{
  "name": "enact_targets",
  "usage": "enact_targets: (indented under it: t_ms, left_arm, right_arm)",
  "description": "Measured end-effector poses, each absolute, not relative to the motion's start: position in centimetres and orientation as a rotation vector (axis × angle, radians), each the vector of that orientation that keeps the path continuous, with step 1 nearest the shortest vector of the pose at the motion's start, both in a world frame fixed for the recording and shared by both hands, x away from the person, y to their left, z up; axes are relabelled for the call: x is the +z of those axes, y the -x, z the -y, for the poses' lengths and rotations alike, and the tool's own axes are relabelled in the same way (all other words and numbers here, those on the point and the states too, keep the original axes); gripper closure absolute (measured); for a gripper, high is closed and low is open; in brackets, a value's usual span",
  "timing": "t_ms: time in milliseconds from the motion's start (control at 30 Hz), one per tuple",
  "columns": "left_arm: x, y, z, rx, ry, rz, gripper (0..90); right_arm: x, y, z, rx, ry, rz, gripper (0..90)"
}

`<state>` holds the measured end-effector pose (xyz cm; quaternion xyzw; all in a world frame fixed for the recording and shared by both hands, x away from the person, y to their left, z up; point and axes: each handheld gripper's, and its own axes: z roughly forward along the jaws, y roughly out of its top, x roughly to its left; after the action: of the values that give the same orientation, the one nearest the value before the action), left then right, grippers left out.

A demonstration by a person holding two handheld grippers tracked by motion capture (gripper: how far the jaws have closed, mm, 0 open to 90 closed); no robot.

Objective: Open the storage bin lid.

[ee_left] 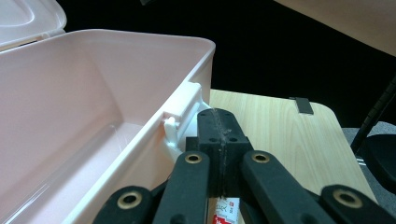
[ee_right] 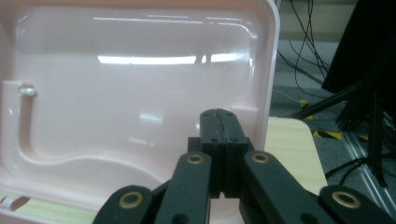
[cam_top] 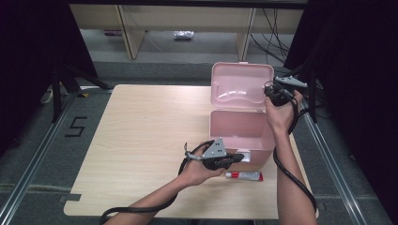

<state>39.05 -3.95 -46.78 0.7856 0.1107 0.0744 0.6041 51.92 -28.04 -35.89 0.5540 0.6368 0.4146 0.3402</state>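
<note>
Pale wooden table (cam_top: pixel 141 140) on grey floor (cam_top: pixel 28 154), black curtains (cam_top: pixel 28 47), beige shelving (cam_top: pixel 187 18) behind.

Light wood-grain table (cam_top: pixel 141 140), rounded corners, standing on grey floor (cam_top: pixel 37 154). On table: pink plastic box (cam_top: pixel 239 131) at right side, lid (cam_top: pixel 241 89) swung open, upright at rear. Small white tube with red end (cam_top: pixel 244 176) flat on tabletop just in front of box, near front edge. Dark tape strip (cam_top: pixel 70 197) at front left corner. Rest of tabletop bare wood.
</note>
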Motion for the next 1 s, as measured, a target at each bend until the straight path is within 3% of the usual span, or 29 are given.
enact_targets:
  t_ms: [1000]
  left_arm:
    - [-46.7, -39.0, 4.0, 0.177, -1.825, -0.258, 89.7]
  right_arm:
    - [-36.9, -45.2, 28.3, 1.11, -1.464, -1.878, 89.2]
